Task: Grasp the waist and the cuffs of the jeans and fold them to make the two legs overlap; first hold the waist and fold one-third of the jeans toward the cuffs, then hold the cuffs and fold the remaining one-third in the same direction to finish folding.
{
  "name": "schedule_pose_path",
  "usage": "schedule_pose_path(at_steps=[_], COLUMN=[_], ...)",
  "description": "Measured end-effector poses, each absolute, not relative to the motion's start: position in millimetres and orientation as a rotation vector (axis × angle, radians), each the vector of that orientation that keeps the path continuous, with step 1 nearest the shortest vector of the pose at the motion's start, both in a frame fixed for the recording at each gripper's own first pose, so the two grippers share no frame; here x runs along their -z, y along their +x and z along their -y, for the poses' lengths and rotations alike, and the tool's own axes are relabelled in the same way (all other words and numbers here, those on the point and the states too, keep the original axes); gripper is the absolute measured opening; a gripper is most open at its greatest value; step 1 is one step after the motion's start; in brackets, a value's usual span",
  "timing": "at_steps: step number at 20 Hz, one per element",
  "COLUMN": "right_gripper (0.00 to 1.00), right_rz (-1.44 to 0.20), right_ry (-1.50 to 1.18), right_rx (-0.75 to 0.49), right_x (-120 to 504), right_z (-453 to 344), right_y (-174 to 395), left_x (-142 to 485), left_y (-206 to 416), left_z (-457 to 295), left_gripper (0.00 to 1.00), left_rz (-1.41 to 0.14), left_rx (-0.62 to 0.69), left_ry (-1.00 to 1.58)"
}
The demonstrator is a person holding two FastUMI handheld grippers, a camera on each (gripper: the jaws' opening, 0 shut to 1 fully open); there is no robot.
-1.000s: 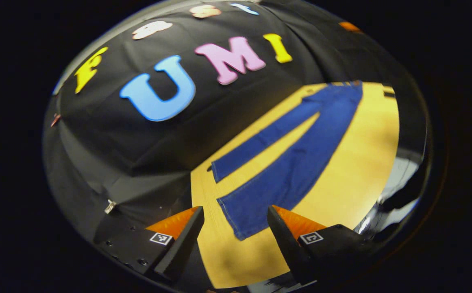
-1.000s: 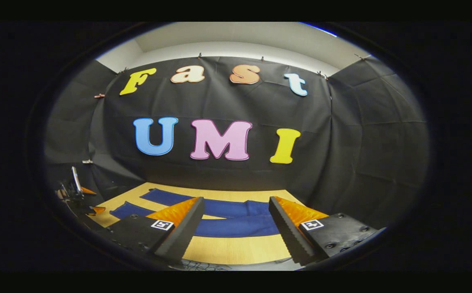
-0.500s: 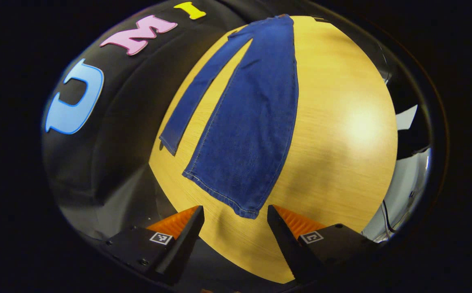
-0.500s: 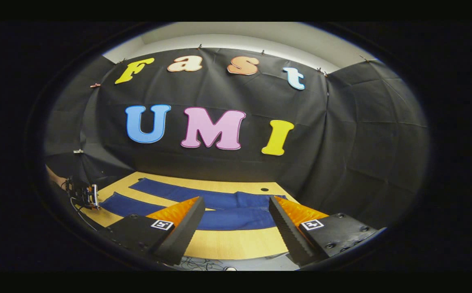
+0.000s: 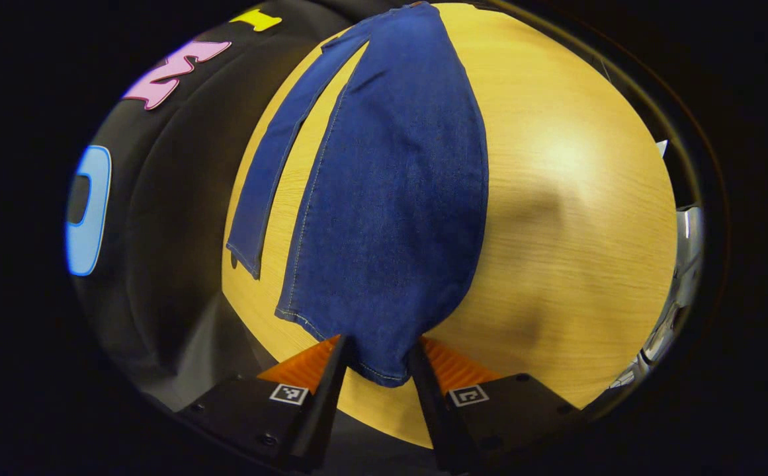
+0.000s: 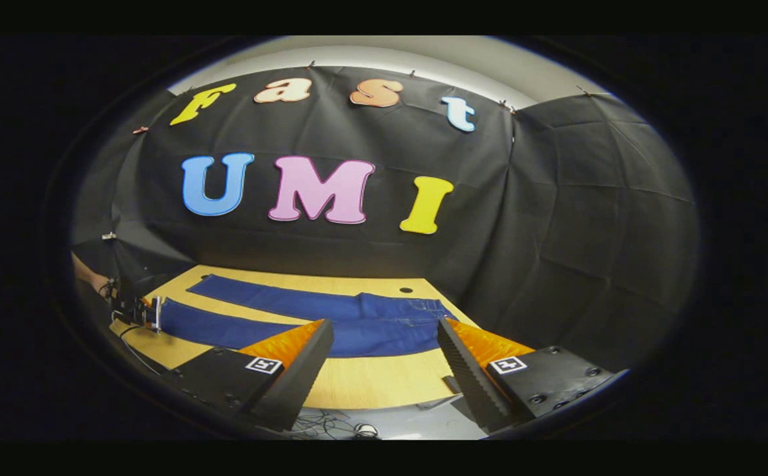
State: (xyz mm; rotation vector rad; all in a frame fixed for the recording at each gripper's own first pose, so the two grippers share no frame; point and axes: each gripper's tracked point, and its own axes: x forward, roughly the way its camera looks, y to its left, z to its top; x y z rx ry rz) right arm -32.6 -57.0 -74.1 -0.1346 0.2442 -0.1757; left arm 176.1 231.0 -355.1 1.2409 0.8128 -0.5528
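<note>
At the bottom of the left gripper view, saw the left gripper (image 5: 380, 345) set astride the near cuff (image 5: 384, 371) of the jeans (image 5: 390, 198), fingers drawn partway in, 1 on each side of the denim. Could not tell whether both fingers pressed the cloth or merely flanked it. Found the near leg running away from the lens, flat on the wooden table (image 5: 569, 218). Noted the far leg (image 5: 271, 158) just beside it, splayed off in a narrow V, with bare wood between the 2 legs and the far cuff (image 5: 243, 254) near the table's edge.

Low in the right gripper view, saw the right gripper (image 6: 384, 325) spread wide, holding nothing, hovering short of the waist (image 6: 423, 308) at the table's near side. Farther off at that view's left edge, made out the left gripper at the cuff end, with a hand (image 6: 92, 281) behind it.

Judged the task barely begun: no fold made, legs not yet overlapped, waist not yet gripped. Left to do: laying 1 leg over the other, then both one-third folds.

Around the work, noted a small round hole (image 6: 405, 289) in the tabletop behind the jeans, loose cables (image 6: 331, 423) below the front edge, and black cloth walls (image 6: 575, 218) close behind. Saw nothing lying on the denim or in the way of the fold.
</note>
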Motion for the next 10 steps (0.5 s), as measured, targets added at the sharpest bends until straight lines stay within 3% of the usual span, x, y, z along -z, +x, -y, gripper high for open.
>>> schedule_pose_path(at_steps=[2, 5, 10], right_gripper=[0.97, 0.95, 0.97], right_rz=[-0.259, -0.265, -0.250], right_ry=[-0.161, -0.222, -0.389], right_rx=[0.164, 0.149, 0.123], right_x=[79.9, 80.2, 89.0], right_z=[60.4, 76.3, 124.6], right_y=[-31.9, -23.4, 14.4], left_x=[357.8, 361.1, 360.8], left_y=[186.9, 188.1, 188.7], left_z=[-233.3, -234.1, -233.0], left_gripper=[0.48, 0.16, 0.07], left_rz=[-0.830, -0.821, -0.804], left_rx=[0.530, 0.512, 0.484], left_ry=[1.233, 1.256, 1.241])
